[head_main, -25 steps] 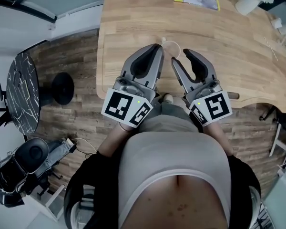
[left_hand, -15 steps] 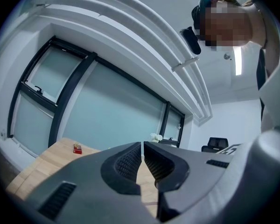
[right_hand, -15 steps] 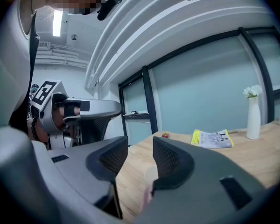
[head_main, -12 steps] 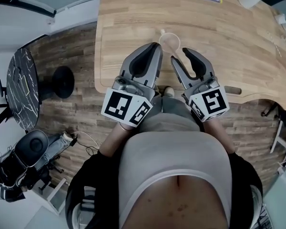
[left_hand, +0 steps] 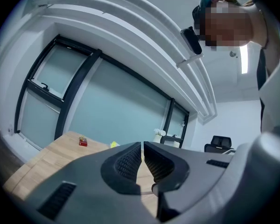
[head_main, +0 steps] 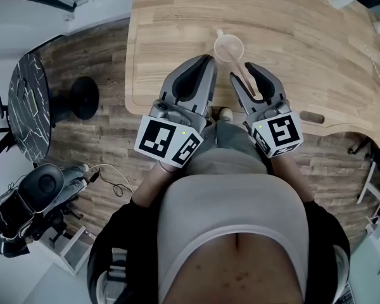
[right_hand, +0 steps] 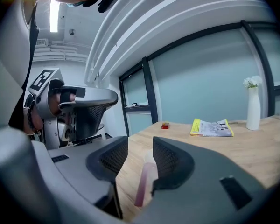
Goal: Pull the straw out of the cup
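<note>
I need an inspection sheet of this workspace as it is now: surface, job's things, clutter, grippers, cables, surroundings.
Surface: wooden table.
Job's things: clear cup upright; pink straw in it, leaning toward the right gripper.
Clutter: booklet, white vase, small red item, all at the far side.
Grippers: left gripper jaws together, empty; right gripper jaws apart, straw between them.
Cables: cable on floor.
Surroundings: black stool, marble side table.
</note>
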A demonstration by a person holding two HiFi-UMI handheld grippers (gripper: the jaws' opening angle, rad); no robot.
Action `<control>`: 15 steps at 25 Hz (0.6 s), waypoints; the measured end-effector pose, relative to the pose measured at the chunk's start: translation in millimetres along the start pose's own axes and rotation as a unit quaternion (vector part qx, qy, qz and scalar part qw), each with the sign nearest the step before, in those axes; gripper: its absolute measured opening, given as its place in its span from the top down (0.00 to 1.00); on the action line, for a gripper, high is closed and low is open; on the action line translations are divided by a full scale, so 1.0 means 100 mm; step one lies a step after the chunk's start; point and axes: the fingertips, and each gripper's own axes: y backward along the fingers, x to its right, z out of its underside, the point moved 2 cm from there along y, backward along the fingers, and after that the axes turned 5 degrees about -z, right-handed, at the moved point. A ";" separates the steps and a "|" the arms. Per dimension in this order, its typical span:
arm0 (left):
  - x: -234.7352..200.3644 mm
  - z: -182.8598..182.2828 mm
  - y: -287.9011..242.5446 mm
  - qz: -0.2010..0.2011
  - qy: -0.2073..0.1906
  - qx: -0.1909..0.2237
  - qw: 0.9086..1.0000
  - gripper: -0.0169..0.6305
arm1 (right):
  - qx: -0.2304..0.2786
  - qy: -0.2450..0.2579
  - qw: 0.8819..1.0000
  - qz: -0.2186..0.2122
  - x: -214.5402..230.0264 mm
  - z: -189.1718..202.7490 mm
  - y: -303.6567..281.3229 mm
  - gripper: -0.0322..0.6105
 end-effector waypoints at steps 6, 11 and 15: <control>-0.02 0.04 0.05 -0.009 0.001 -0.003 1.000 0.95 | -0.014 0.000 1.000 -0.002 0.01 0.11 -0.02 0.69; -0.03 0.05 0.09 -0.013 0.002 -0.005 1.000 0.95 | -0.023 -0.008 1.000 0.010 0.04 0.17 -0.03 0.69; -0.05 0.06 0.11 -0.016 0.005 -0.006 1.000 0.95 | -0.035 -0.005 0.999 0.016 0.05 0.25 -0.05 0.71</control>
